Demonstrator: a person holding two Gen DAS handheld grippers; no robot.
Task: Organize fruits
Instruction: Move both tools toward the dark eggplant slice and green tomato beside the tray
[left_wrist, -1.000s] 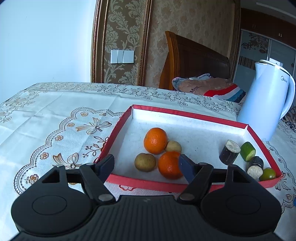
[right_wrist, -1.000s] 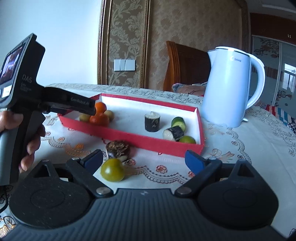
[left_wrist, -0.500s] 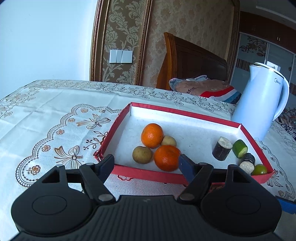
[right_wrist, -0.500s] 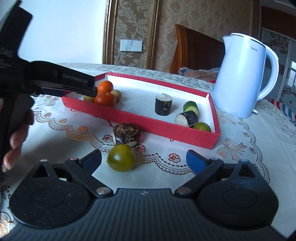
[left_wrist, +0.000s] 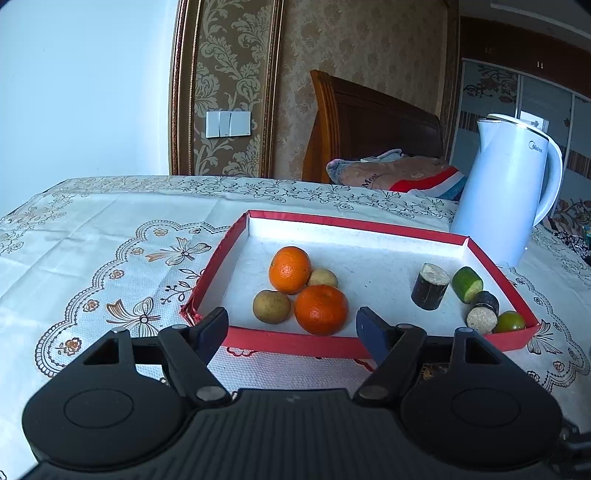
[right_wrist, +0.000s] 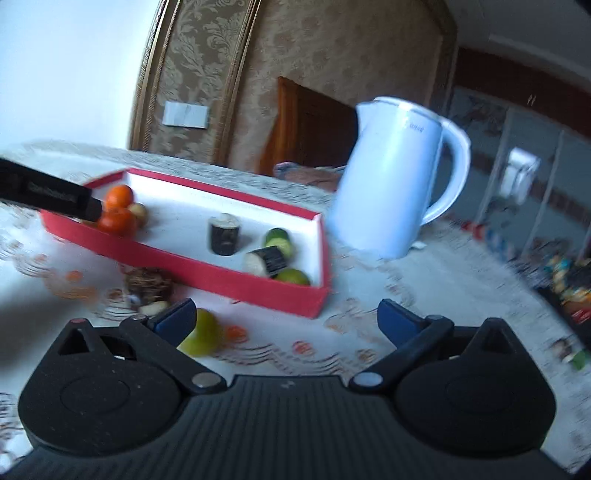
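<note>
Now right claw (right_wrist: 286, 317) opening wider, empty, nearer green fruit (right_wrist: 201, 334), left claw (left_wrist: 291, 328) unchanged, open.

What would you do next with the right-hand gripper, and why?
Probably shift the right gripper left to centre its jaws, which are opening, on the green fruit lying on the tablecloth outside the red tray. The fruit sits against the left finger, off-centre, with nothing gripped.

Right claw (right_wrist: 286, 323) opening, green fruit (right_wrist: 202, 336) beside its left finger.
</note>
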